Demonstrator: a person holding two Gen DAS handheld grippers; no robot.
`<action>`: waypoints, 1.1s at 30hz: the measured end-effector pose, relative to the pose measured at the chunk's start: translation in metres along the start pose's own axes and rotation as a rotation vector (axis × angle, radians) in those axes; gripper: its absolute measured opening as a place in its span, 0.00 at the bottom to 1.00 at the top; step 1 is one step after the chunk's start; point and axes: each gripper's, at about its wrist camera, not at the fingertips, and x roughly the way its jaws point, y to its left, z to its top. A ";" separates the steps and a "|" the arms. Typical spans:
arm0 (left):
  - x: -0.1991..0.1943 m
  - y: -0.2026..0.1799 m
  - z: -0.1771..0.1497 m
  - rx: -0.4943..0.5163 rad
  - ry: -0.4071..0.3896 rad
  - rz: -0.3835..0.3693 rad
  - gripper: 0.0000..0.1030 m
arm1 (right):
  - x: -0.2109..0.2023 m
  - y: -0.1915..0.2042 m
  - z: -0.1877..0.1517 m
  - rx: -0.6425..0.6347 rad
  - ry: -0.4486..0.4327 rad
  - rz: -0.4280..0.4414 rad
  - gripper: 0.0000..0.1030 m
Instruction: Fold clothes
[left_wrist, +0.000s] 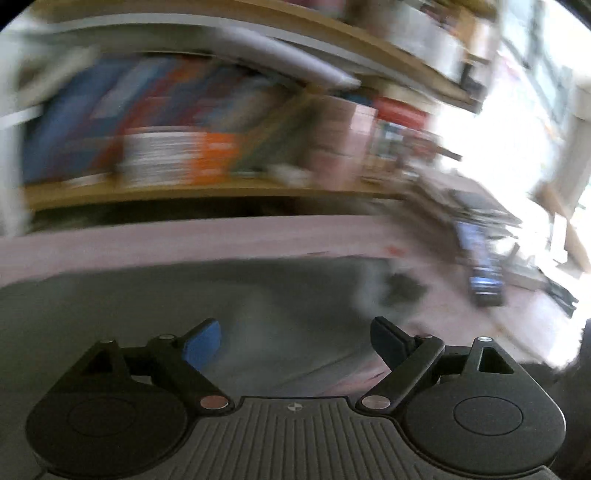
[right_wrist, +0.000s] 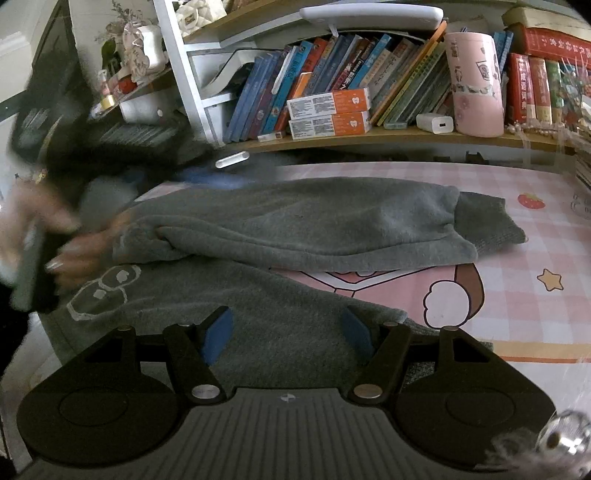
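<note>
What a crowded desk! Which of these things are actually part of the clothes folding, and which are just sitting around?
Part of the job:
- grey sweatshirt, one sleeve laid across the pink cartoon mat
- left gripper, open and empty
- right gripper, open over the sweatshirt's body

Just lying about:
- books on the shelf
- two orange and white boxes
- white charger
- pink cylinder

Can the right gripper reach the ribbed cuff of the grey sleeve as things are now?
Probably yes. The right gripper is open and empty, over the grey sweater. The cuff lies uncovered on the pink mat, nothing between.
</note>
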 end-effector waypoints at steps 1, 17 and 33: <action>-0.017 0.014 -0.011 -0.028 -0.011 0.053 0.88 | 0.000 0.000 0.000 0.001 0.001 -0.001 0.63; -0.192 0.143 -0.109 -0.248 -0.138 0.680 0.88 | -0.034 0.043 -0.029 -0.250 0.128 -0.162 0.62; -0.159 0.174 -0.124 -0.254 -0.045 0.618 0.67 | -0.088 0.031 -0.037 -0.191 0.205 -0.363 0.50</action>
